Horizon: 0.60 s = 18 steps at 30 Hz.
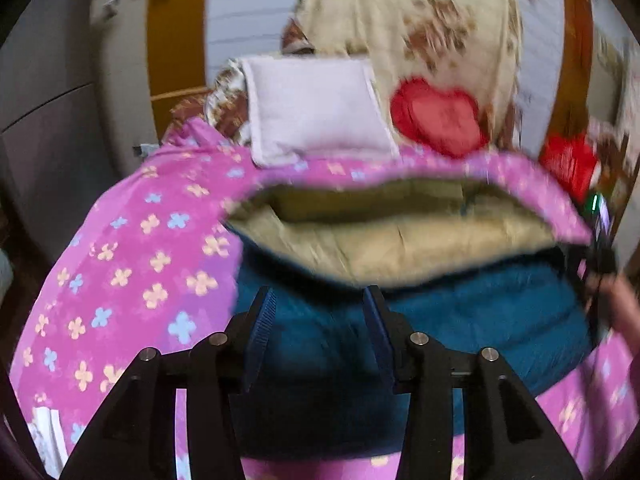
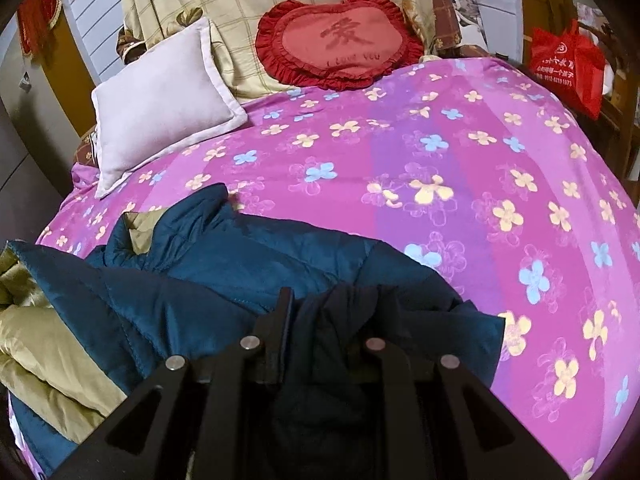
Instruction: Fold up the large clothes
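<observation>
The left tongs (image 1: 320,312) stand released above the blue jacket (image 1: 460,320) on the bed (image 2: 440,152); the right tongs (image 2: 332,320) are clenched on its edge.

A bed with a pink flowered cover (image 2: 460,152) carries everything. On it lie a blue quilted jacket (image 2: 224,276) with olive lining, near the front edge, a pale lilac pillow (image 2: 160,100) and a red heart-shaped cushion (image 2: 340,44) at the head.

The red heart-shaped cushion (image 2: 338,46) at the far end of the bed bears a large Chinese character and small, faint lettering below. The red bag (image 2: 566,66), far right, carries white print too small to read.
</observation>
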Tool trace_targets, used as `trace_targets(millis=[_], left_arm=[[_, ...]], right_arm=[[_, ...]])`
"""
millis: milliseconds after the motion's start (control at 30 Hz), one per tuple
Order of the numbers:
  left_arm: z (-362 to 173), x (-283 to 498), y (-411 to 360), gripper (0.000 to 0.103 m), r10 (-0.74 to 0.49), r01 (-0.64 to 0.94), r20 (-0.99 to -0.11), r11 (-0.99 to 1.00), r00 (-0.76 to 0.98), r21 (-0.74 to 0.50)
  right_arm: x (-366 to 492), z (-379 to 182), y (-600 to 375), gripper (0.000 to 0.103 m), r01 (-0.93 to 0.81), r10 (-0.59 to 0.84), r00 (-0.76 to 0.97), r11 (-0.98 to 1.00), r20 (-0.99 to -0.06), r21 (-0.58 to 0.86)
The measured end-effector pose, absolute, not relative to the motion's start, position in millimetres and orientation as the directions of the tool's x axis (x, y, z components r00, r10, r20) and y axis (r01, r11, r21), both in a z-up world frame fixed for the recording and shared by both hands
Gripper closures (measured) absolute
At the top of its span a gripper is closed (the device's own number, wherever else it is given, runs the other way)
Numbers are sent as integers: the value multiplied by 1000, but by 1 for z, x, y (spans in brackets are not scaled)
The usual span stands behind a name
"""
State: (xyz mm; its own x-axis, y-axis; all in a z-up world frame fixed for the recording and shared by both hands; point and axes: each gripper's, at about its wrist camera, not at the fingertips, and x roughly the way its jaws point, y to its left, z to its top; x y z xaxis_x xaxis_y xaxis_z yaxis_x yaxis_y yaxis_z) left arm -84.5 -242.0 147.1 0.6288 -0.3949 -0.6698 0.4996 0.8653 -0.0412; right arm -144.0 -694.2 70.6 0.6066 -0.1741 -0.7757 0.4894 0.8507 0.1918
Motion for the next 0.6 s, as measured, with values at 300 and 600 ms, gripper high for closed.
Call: trace_targets(millis=[300, 600], left_arm=[[99, -36, -274, 76, -259, 295, -768, 951, 586, -96], [97, -15, -283, 76, -201, 246, -775, 967, 599, -61]], right_arm=[[-183, 139, -677, 40, 401, -137, 707, 886, -693, 233], [-264, 209, -611, 17, 272, -159, 861, 947, -484, 171]])
